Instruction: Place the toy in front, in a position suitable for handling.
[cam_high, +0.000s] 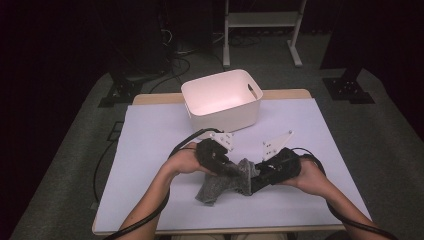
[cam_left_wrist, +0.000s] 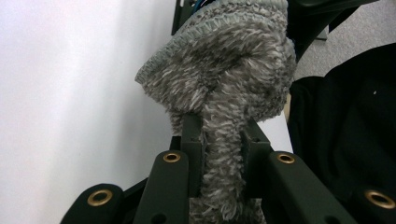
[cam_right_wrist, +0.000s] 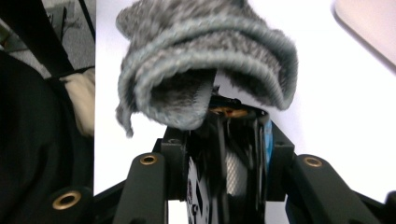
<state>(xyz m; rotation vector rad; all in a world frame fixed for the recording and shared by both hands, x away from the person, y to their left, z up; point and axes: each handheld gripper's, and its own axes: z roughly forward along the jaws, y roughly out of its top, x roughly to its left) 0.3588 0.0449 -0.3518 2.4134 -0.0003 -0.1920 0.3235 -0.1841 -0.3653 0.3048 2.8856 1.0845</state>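
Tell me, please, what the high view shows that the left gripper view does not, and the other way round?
High view alone: the white bin standing at the table's far edge, the person's two forearms, and the right gripper at the other end of the grey fuzzy sock.

Left gripper view alone: the left gripper with its jaws pinched on a fold of the sock's fluffy fabric, and the ribbed cuff edge curling above them.

Both: the sock, the left gripper and the white table cover.
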